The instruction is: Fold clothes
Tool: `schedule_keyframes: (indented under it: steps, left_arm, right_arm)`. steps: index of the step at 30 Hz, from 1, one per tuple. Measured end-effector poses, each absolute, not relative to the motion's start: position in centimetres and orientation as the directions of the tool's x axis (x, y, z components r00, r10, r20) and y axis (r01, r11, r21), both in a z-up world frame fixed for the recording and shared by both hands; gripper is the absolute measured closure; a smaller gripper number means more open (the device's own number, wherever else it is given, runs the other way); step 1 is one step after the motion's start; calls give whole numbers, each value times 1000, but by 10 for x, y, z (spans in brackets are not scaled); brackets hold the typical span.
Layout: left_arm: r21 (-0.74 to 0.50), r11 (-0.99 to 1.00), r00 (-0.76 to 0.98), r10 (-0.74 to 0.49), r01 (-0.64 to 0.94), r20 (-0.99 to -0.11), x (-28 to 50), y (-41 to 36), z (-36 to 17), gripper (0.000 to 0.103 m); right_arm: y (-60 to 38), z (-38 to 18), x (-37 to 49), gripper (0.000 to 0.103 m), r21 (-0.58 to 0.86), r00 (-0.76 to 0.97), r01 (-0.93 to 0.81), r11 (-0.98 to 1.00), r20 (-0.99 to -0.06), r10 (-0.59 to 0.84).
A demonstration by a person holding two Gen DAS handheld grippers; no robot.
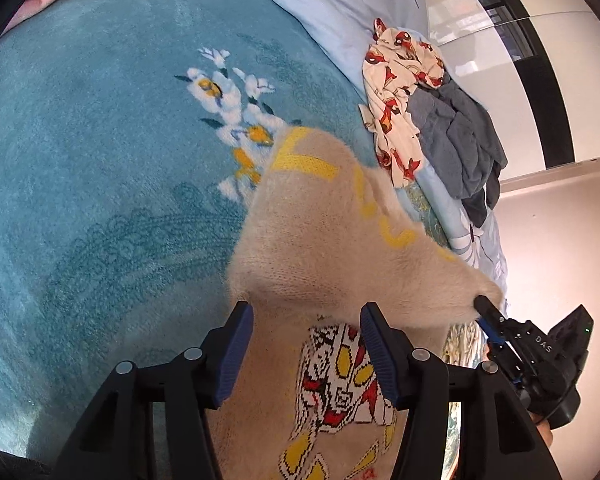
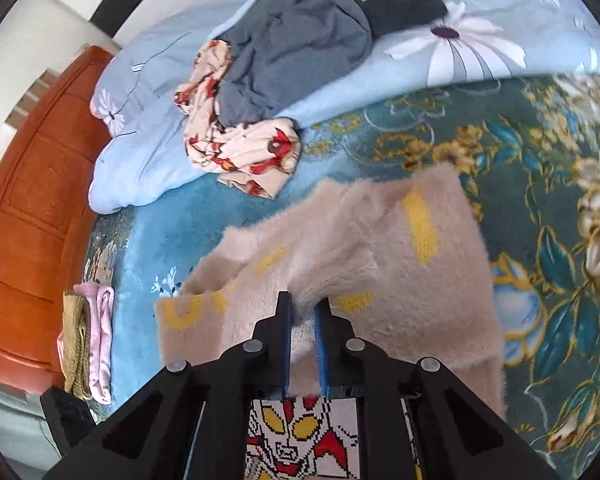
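A fuzzy beige sweater (image 1: 320,248) with yellow letters and a red, white and yellow cartoon face lies on the blue flowered blanket (image 1: 100,160). My left gripper (image 1: 306,320) is open just above it, jaws wide apart, holding nothing. My right gripper (image 1: 482,304) shows in the left wrist view at the sweater's right corner. In the right wrist view my right gripper (image 2: 304,308) is shut on a bunched fold of the sweater (image 2: 380,248), part of which is folded over itself.
A heap of unfolded clothes, a cream red-print garment (image 1: 396,96) and grey ones (image 1: 460,136), lies on a light blue quilt (image 2: 148,128). Folded pink and olive clothes (image 2: 88,344) are stacked by the orange wooden headboard (image 2: 32,200). A dark green flowered cover (image 2: 540,200) lies to the right.
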State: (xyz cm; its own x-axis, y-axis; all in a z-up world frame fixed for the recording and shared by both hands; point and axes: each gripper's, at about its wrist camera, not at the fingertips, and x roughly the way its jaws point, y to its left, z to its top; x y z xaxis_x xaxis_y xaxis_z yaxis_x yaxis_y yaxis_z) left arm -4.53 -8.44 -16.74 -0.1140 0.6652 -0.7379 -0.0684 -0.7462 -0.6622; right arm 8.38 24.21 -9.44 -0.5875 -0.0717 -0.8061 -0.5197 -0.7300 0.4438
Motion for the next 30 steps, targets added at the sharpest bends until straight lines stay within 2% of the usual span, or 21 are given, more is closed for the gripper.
schedule_keyframes:
  steps: [3,6,12,17,20,22,25,28,30]
  left_arm:
    - [-666,-744,-108,668,-53,-737,-46,-86,-170,42]
    - [-681,-732,-102,679,-18,-727,-46,-91,-173,42]
    - [-697,-716,-116,690,38,-715,-48,-99,-175,41]
    - [-656,-754,-119,654,-25,-747,-56,-82,-173,39]
    - [-609,-786,-135,618,-104,-775,-63,-66,-170,38]
    - [-596,-793,-127,609,-126,-783,-68,-57,-174,37]
    - [-593,-796,-90,604,-121,-792,-77,-47,-187,36]
    - [-610,-787,-62,616,-91,-785,-84,-43,-198,34]
    - [-630,-775,-43,632,-61,-774,-88,-41,-204,33]
  right_arm:
    - [252,-87,100,93,412,-599,-549,-727,-801,-2]
    - [275,-108,116,93,395,-545,-623,-676,-838,12]
    - [285,-150,124,93,366,-458,-663,-653,-888,-32]
    - [287,-150,118,91,338,-447,-641,-689,-894,-23]
    - [281,-147,114,77,256,-425,-607,-753,-905,34]
    - [280,-149,113,62,208,-411,-591,-779,-909,69]
    - [279,-151,112,50,134,-391,-566,-814,-912,122]
    - [299,-163,121,41,263,-427,-612,-745,-904,32]
    - [314,-176,129,38,381,-466,-641,-666,-883,-56]
